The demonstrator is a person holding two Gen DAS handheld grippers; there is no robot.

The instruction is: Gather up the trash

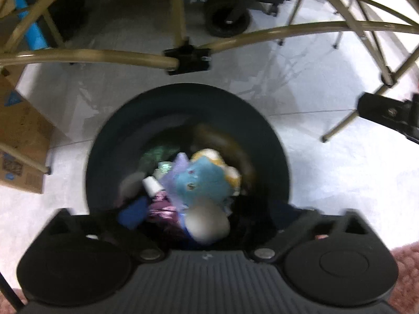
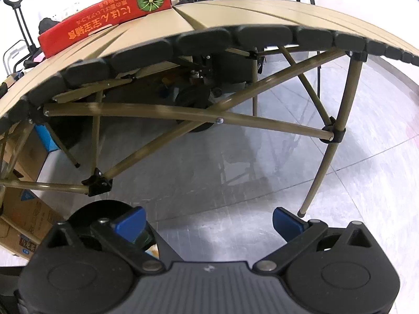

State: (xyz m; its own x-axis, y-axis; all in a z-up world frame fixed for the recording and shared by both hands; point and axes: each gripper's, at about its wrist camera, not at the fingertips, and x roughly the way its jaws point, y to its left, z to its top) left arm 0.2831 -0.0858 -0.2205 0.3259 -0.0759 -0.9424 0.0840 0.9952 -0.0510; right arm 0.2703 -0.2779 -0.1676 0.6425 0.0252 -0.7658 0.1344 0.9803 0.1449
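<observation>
Bin [image 1: 183, 99], dark, round, on floor beside folding counter [image 2: 235, 10]; holds mixed trash [image 1: 199, 183]: blue and yellow wrappers, white cup, purple foil. Left hand-held gripper [image 1: 199, 217] directly above, jaws spread, nothing pinched. Right hand-held gripper [image 2: 209, 222] spread, empty, over bare floor. Step judged: drop-off into bin. Next: locate remaining trash, likely on counter.

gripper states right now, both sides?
Left gripper: open, nothing gripped, over the trash bin.
Right gripper: open, empty, above the floor.
</observation>
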